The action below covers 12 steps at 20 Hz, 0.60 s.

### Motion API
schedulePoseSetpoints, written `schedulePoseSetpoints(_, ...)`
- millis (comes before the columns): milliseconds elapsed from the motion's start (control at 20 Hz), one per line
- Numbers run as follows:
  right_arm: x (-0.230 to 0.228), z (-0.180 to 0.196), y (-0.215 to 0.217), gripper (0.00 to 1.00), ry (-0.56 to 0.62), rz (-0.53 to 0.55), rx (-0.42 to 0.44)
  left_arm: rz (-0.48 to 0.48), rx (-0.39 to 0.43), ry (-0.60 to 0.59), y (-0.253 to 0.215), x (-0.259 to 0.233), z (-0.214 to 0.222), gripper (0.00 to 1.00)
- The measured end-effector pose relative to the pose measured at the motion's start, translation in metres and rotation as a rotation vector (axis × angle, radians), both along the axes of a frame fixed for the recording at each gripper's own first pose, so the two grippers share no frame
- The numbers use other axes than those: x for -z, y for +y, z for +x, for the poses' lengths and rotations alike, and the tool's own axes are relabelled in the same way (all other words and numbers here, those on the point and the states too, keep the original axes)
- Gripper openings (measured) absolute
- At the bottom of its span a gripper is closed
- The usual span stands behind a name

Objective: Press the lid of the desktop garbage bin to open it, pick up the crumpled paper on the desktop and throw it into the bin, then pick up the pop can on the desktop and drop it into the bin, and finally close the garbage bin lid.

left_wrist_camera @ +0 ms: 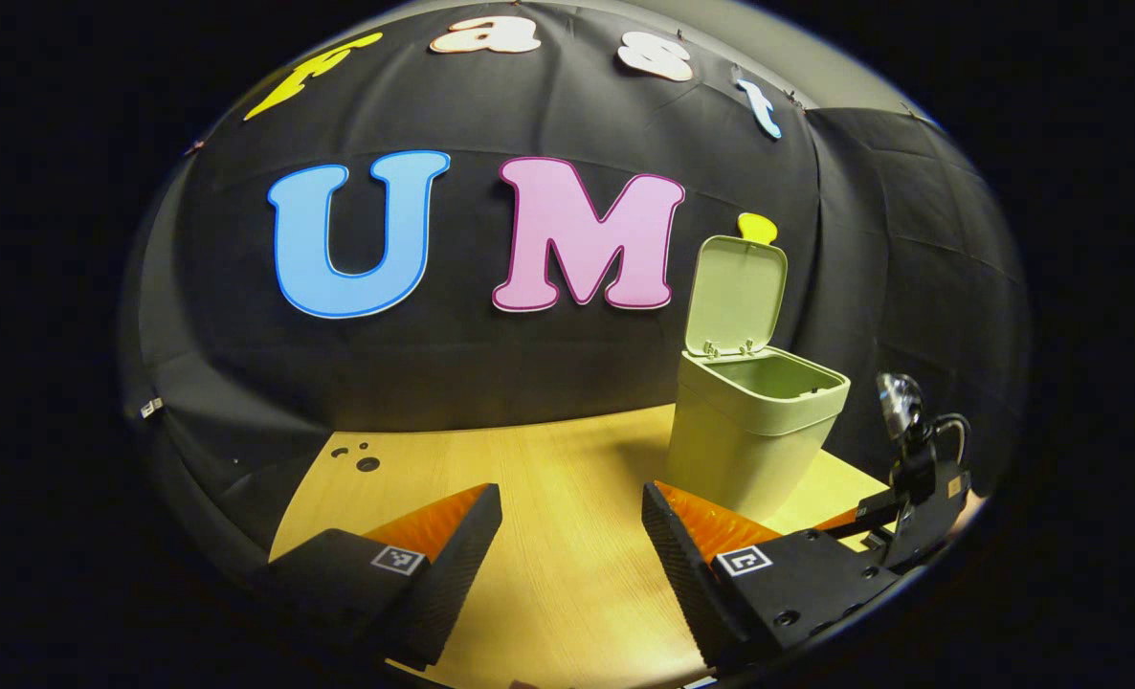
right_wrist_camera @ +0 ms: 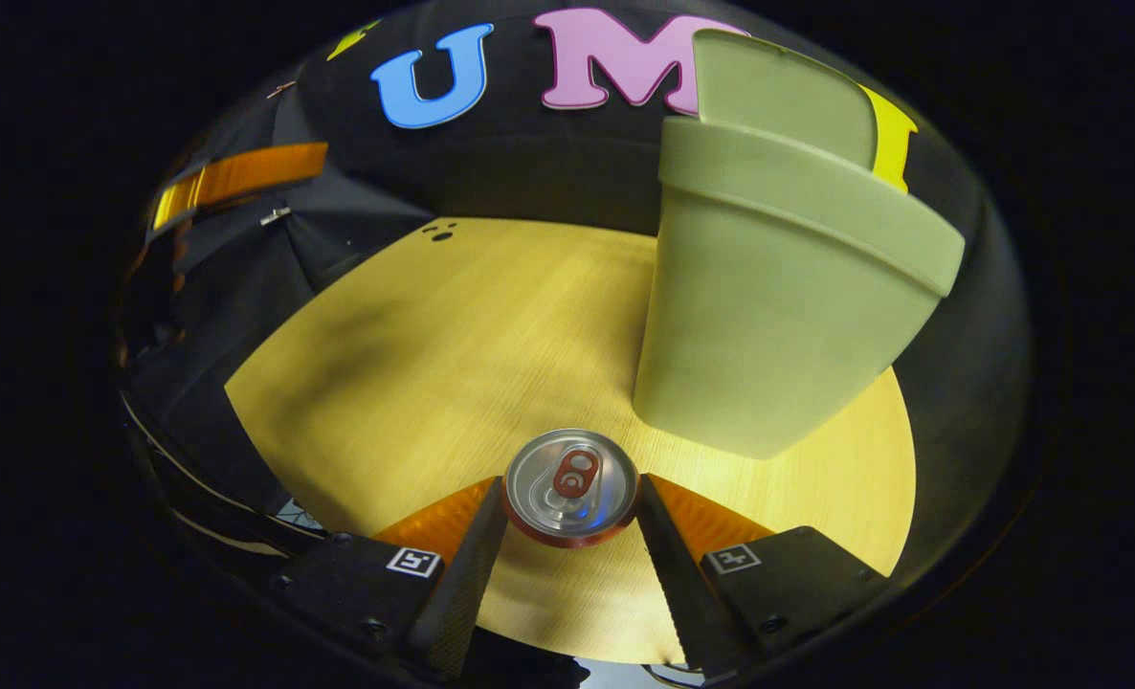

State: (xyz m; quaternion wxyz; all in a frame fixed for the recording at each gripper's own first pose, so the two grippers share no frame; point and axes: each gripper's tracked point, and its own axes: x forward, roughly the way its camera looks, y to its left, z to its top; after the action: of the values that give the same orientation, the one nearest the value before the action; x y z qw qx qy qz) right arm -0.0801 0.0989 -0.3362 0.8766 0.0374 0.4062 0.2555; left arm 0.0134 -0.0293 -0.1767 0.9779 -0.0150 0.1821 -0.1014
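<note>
The pale green bin [left_wrist_camera: 754,421] stands on the wooden table [left_wrist_camera: 548,478] at the back right, its lid [left_wrist_camera: 735,297] tipped up and the mouth open. My left gripper [left_wrist_camera: 572,536] hangs open over bare table to the left of the bin, with nothing between its fingers. In the right gripper view the pop can [right_wrist_camera: 570,486] shows top-on with its red tab, just in front of the bin [right_wrist_camera: 768,316]. My right gripper [right_wrist_camera: 570,512] is shut on the can, one finger against each side of its rim. The left gripper view catches that right gripper [left_wrist_camera: 898,507] low beside the bin.
Black cloth walls close off the back and both sides of the table. A few small dark holes [left_wrist_camera: 367,463] mark the far left of the tabletop. An orange-edged part of my left gripper [right_wrist_camera: 242,177] shows high at the left in the right gripper view.
</note>
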Motion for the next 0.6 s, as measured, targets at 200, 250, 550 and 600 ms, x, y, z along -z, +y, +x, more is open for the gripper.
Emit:
schedulePoseSetpoints(200,-0.061,0.017,-0.012,0.84,-0.048,0.047,0.021,-0.025,-0.002,0.001,-0.006,0.003,0.001,0.95)
schedulePoseSetpoints(250,-0.076,0.020,-0.014,0.84,-0.065,0.058,0.028,-0.029,-0.001,0.001,-0.006,0.003,0.000,0.95)
schedulePoseSetpoints(550,-0.155,0.048,-0.030,0.84,-0.146,0.114,0.066,-0.050,-0.003,0.007,-0.008,0.007,0.000,0.95)
schedulePoseSetpoints(600,-0.166,0.053,-0.032,0.84,-0.157,0.126,0.075,-0.050,-0.001,0.006,-0.008,0.007,-0.001,0.95)
